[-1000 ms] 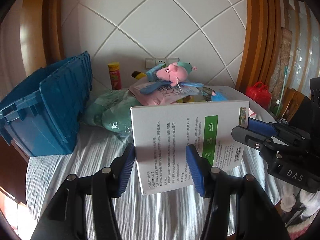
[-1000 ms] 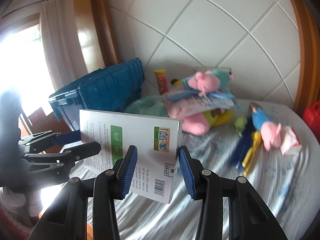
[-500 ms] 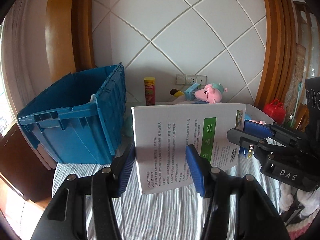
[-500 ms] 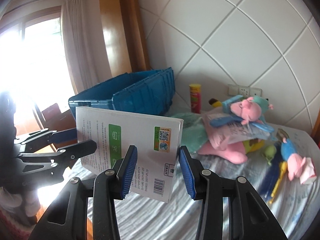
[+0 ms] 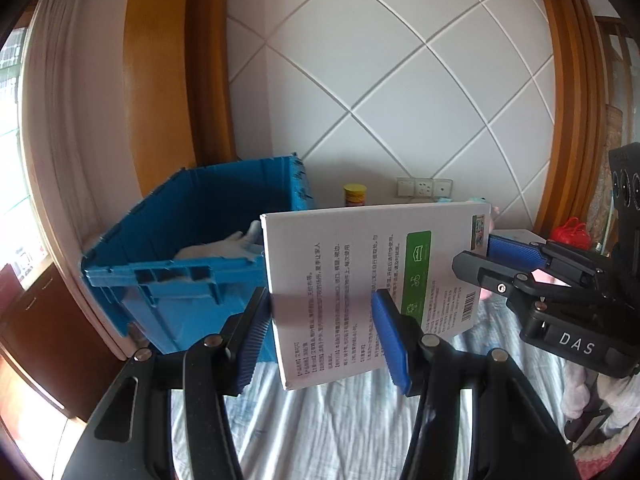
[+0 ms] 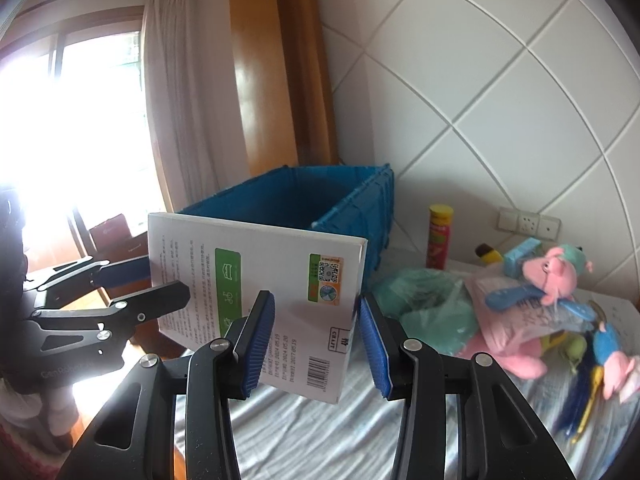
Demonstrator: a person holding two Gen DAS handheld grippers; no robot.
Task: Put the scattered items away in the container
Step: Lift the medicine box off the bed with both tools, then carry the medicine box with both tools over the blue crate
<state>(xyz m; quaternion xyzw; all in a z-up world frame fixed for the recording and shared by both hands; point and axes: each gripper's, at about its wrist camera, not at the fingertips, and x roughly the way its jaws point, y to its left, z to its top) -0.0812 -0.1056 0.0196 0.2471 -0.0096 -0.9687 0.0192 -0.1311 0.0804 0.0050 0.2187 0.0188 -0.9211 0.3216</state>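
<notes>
A flat white box (image 5: 360, 280) with printed text and a green label hangs in the air, held at both ends. My left gripper (image 5: 324, 336) is shut on its left end, and my right gripper (image 5: 500, 264) clamps the far right end. In the right wrist view the right gripper (image 6: 316, 336) pinches the white box (image 6: 260, 280), while the left gripper (image 6: 132, 288) holds its other end. The open blue crate (image 5: 192, 280) stands just behind and left of the box, with a white cloth (image 5: 224, 246) inside. The blue crate (image 6: 320, 200) shows its open top.
On the striped bedding (image 6: 400, 420), right of the crate, lie a green bag (image 6: 428, 304), a pink pig plush (image 6: 556, 276), a pink packet and smaller toys. A yellow-red can (image 6: 439, 236) stands by the tiled wall. A red item (image 5: 570, 234) sits far right.
Both grippers have carried the white box left and upward, away from the toy pile. The blue crate now sits right behind the box, its open inside in view.
</notes>
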